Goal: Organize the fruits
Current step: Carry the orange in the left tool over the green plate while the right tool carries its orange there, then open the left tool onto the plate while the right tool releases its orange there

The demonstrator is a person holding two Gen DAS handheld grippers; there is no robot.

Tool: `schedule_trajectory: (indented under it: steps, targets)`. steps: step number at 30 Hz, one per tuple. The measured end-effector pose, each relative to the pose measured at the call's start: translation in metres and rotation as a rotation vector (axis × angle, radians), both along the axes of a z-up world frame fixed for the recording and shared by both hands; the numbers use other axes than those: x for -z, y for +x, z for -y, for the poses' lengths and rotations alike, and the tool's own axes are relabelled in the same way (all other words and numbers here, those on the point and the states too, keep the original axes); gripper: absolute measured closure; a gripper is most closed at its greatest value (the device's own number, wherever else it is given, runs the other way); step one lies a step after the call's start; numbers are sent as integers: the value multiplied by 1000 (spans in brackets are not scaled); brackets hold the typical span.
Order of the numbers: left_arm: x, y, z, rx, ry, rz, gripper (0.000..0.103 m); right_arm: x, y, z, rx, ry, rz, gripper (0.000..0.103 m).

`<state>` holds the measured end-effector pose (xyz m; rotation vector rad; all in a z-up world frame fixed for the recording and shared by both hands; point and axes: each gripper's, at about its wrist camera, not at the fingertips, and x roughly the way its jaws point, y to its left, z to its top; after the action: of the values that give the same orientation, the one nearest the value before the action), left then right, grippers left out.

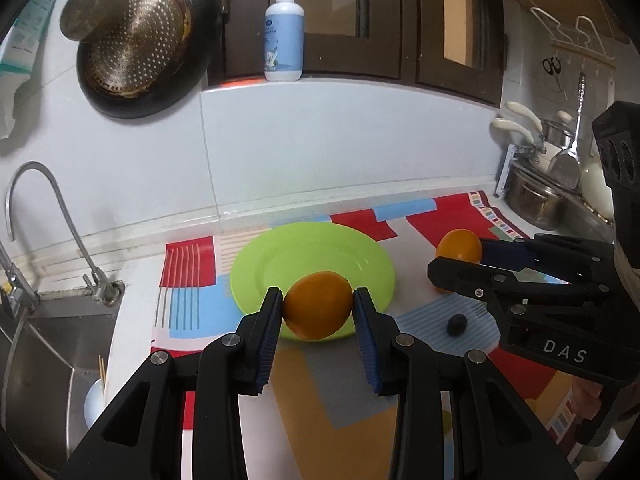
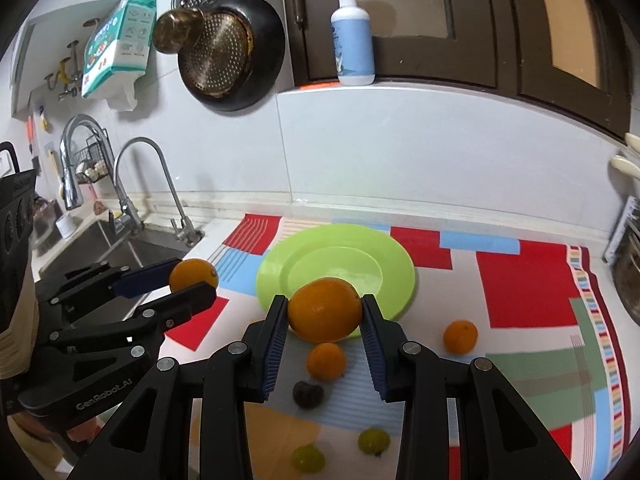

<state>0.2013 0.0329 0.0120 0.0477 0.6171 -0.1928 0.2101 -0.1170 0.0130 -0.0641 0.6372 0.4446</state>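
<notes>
A lime green plate [image 1: 320, 248] [image 2: 344, 252] sits empty on the patterned mat. My left gripper [image 1: 318, 306] is shut on an orange [image 1: 318, 305] held just in front of the plate's near rim; it shows in the right wrist view [image 2: 194, 280] with its orange [image 2: 193, 273]. My right gripper [image 2: 325, 312] is shut on another orange [image 2: 325, 309], also seen in the left wrist view [image 1: 459, 246]. Two small oranges [image 2: 326, 361] [image 2: 460, 337], a dark fruit [image 2: 308, 394] [image 1: 457, 324] and two green fruits [image 2: 373, 441] [image 2: 307, 458] lie on the mat.
A steel sink [image 2: 116, 244] with a tap [image 1: 60, 216] lies left of the mat. Pots and utensils [image 1: 548, 184] stand at the right. A soap bottle [image 1: 284, 36] stands on the ledge; a pan [image 1: 148, 44] hangs on the wall.
</notes>
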Motion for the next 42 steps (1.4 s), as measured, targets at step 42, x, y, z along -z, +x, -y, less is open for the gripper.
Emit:
schedule_trajectory:
  steps: [42]
  targets:
    - [86,121,-9,40,28,-206,58,92,140,-33,-99,-163,-243,64]
